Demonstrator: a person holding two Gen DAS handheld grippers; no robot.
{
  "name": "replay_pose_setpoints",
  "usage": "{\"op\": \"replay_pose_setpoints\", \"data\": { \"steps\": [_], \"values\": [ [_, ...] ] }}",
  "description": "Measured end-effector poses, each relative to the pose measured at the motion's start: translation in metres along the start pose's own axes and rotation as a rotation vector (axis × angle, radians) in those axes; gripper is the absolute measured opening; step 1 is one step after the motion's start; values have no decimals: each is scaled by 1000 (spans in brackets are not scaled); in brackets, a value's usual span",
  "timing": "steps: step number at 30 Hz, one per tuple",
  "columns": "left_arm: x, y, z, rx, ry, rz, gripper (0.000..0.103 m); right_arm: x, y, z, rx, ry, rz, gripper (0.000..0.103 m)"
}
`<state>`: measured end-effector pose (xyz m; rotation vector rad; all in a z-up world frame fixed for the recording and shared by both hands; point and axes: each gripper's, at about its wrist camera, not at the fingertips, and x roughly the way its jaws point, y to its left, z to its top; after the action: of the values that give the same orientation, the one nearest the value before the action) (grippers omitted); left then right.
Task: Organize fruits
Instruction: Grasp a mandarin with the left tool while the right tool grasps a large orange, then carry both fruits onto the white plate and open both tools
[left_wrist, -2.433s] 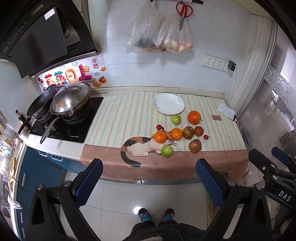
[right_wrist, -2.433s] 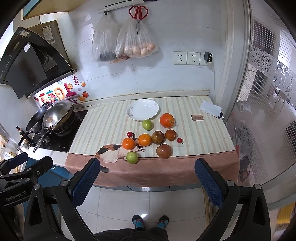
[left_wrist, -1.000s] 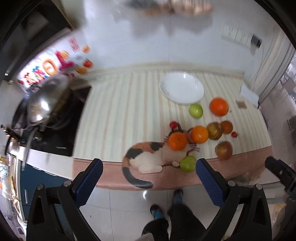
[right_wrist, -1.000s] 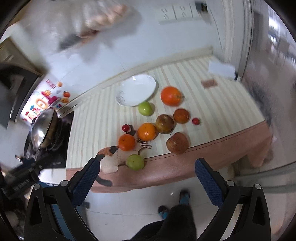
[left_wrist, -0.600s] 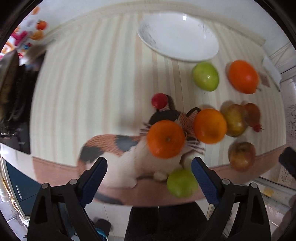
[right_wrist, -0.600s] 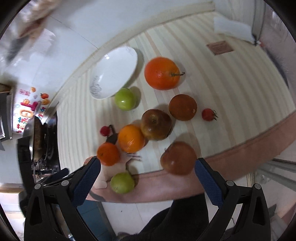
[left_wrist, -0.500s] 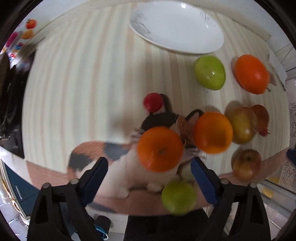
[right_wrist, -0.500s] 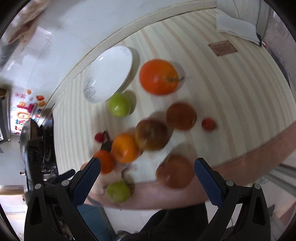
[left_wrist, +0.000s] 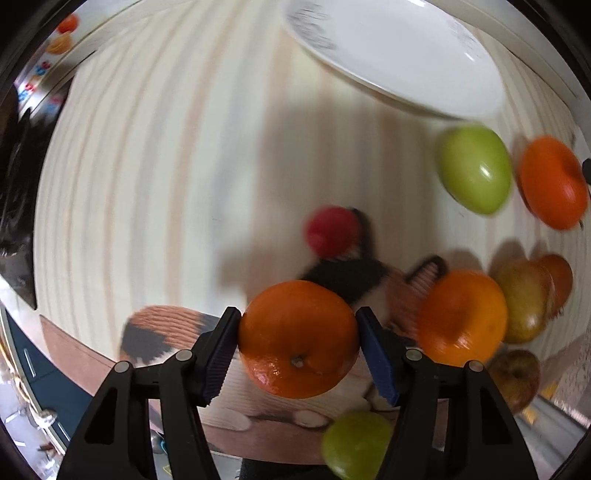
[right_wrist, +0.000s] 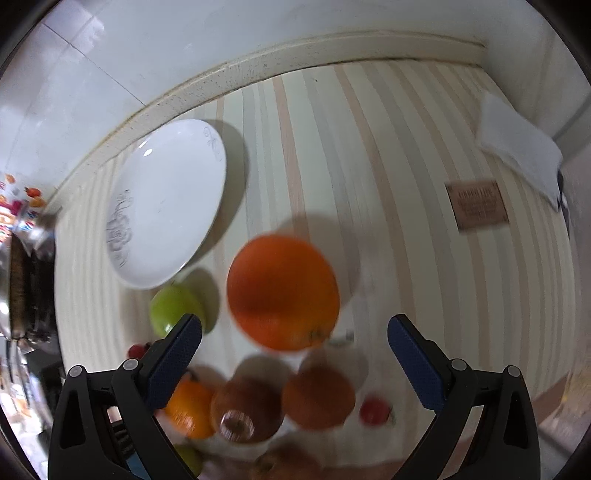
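An orange mandarin (left_wrist: 299, 339) lies on the cat picture of the striped cloth. My left gripper (left_wrist: 298, 325) points straight down over it, jaws closing, and both blue pads touch its sides. A second mandarin (left_wrist: 461, 317), a small red fruit (left_wrist: 330, 230), a green apple (left_wrist: 474, 170) and a green fruit (left_wrist: 356, 445) lie around it. The white plate (left_wrist: 399, 55) stands bare behind. My right gripper (right_wrist: 295, 332) hangs open above a big orange fruit (right_wrist: 282, 291), beside the plate (right_wrist: 166, 199). Nothing sits between its pads.
Brownish apples (right_wrist: 245, 410) and a cherry tomato (right_wrist: 373, 410) lie near the counter's front edge. A folded white cloth (right_wrist: 517, 144) and a brown label (right_wrist: 476, 205) are at the right. The stove with a pan (right_wrist: 22, 280) is at the left, the tiled wall behind.
Both grippers dropped from above the floor down onto the counter. The left jaws narrowed around the near mandarin. The right one moved over the big orange fruit.
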<state>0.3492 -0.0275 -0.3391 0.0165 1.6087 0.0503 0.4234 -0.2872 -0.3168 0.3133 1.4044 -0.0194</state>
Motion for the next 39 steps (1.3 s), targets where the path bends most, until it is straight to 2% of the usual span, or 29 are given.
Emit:
{"op": "replay_pose_setpoints", "data": {
  "steps": [2, 4, 6, 11, 16, 20, 22, 28, 33, 36, 39],
  "values": [
    [0, 8, 3, -19, -5, 13, 62, 12, 4, 13, -30, 30, -9, 102],
    [-3, 16, 6, -31, -2, 18, 62, 24, 8, 23, -57, 64, -10, 95],
    [-2, 21, 9, -40, 3, 19, 62, 31, 10, 27, -61, 92, 35, 79],
    [-1, 22, 9, -25, 5, 21, 62, 27, 24, 15, -128, 127, -12, 79],
    [21, 22, -2, -22, 23, 8, 62, 45, 17, 13, -79, 212, 10, 82],
    [22, 30, -7, -35, 6, -2, 61, 42, 18, 11, -86, 180, 2, 81],
    [16, 39, 10, -33, -5, -9, 61, 45, 23, 11, -86, 165, 3, 81],
    [-28, 41, 11, -30, -56, -39, 61, 32, 24, 1, -70, 137, 54, 81],
    [-81, 45, 17, -30, -138, -105, 61, 2, 36, -1, -62, 97, 131, 81],
    [-110, 43, 39, -13, -179, -157, 61, -18, 51, 11, -82, 62, 176, 81],
    [-122, 33, 86, 0, -177, -190, 61, -25, 73, 35, -140, 27, 179, 81]
  ]
}}
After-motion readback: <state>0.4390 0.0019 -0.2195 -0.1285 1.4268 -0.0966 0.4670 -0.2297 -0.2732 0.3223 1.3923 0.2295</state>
